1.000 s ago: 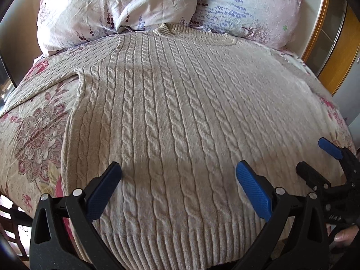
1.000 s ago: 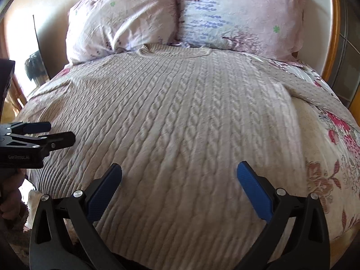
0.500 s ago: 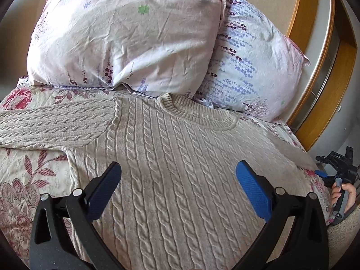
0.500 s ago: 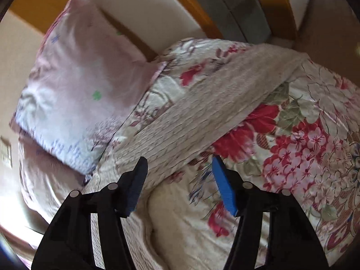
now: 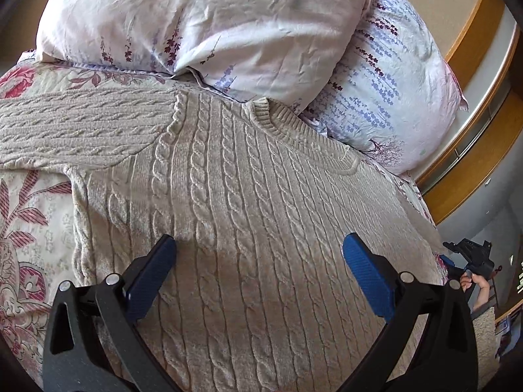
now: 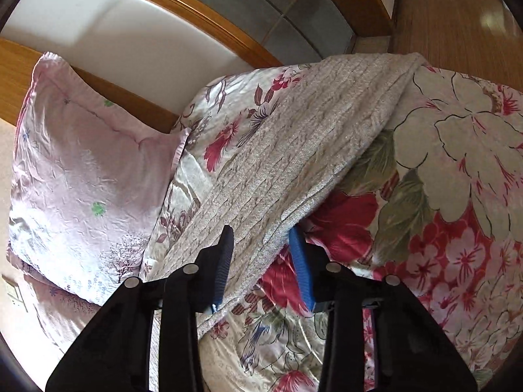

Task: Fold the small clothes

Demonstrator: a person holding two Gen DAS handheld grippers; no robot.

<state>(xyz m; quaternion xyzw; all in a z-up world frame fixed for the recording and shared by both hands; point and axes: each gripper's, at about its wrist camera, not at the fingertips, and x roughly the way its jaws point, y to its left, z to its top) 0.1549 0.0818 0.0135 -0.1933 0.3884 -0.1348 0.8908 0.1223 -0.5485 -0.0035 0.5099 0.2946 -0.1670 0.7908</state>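
1. The left gripper [image 5: 258, 261], black-framed with blue-padded fingers [image 5: 367, 271], hangs spread wide over the body of a beige cable-knit sweater [image 5: 261, 212], with nothing clasped between its pads.
2. The right gripper [image 6: 261, 248], rolled on its side, has just been closing its fingers [image 6: 300, 271] around the sweater's right sleeve [image 6: 294, 163]; one pad lies on top of the knit and the other is tucked under its edge, though whether the pads actually press the fabric cannot be told.
3. The sweater lies flat, front up, on a floral bedspread [image 5: 29, 228] in cream and crimson, both sleeves stretched out sideways, its ribbed collar [image 5: 294, 124] touching the pillows.
4. The right sleeve runs across the quilt's big red and pink blossoms [image 6: 457, 196] toward the far edge of the bed.
5. In the left wrist view, a person's hand [image 5: 477, 285] grips the other tool's handle at the bed's far right side.
6. Behind the collar, two crumpled pale pillows [image 5: 212, 23] printed with purple sprigs lean against a wooden headboard [image 6: 130, 104].
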